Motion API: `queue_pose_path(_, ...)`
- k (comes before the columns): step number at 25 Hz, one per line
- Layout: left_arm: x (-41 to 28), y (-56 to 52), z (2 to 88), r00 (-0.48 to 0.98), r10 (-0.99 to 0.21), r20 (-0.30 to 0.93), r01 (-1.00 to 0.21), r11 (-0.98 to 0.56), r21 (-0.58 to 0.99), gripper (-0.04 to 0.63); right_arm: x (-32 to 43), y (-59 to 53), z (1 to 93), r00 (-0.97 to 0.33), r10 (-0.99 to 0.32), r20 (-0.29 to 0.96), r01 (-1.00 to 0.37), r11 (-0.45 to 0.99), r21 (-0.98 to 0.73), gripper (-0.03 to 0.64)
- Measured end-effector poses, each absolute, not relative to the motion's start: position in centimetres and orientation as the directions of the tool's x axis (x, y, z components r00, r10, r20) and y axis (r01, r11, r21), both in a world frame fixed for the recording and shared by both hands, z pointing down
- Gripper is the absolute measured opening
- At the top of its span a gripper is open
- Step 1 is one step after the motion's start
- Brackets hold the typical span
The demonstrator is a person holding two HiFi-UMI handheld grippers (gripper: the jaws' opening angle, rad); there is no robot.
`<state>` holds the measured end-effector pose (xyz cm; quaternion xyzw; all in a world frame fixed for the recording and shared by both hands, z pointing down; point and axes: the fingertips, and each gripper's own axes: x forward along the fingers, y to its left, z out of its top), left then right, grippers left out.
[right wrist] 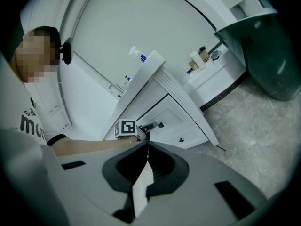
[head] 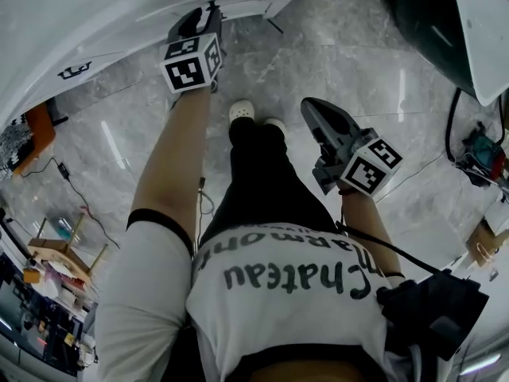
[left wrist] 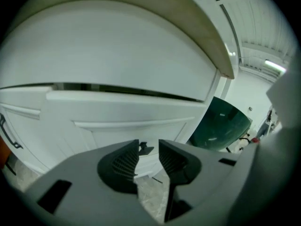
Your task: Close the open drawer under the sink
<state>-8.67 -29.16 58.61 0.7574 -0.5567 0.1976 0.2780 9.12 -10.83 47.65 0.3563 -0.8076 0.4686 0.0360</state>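
Nearest, at the middle right of the head view, the right gripper hangs over the grey floor, jaws pressed together on nothing. Farther up, at the upper left, the left gripper points at the white cabinet, jaws slightly apart and empty, a small dark knob just beyond them. Behind the knob is the drawer, a dark gap between its top and the counter.
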Motion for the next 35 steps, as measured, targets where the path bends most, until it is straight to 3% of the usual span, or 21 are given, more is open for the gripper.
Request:
queue_pose_path(10, -9.5, -24.2, 44.2, 0.289, -0.883, 0.370, -0.953, -0.228, 0.200, 0.112, 8.5, -10.1, 37.8, -0.787, -0.557, 0.266, -0.577, 0.509, -0.639, 0.012)
queue_pose_path(20, -10.7, -20.1, 28.6, 0.301, -0.938, 0.170, -0.951, -0.282, 0.130, 0.057, 7.4, -10.4, 24.1, -0.826, -0.558, 0.076, -0.525, 0.713, -0.466, 0.012)
queue_pose_path(27, -10.1, -15.6, 20.2, 0.337, -0.939, 0.066, -0.931, -0.322, 0.174, 0.038, 6.7, -8.9, 16.8, -0.844, -0.535, 0.015, -0.501, 0.780, -0.376, 0.012)
queue_pose_path(35, -4.8, -7.0, 14.2, 0.529, -0.849, -0.005, -0.834, -0.521, 0.180, 0.025, 6.0, -6.7, 11.7, -0.864, -0.500, -0.059, -0.447, 0.816, -0.367, 0.012)
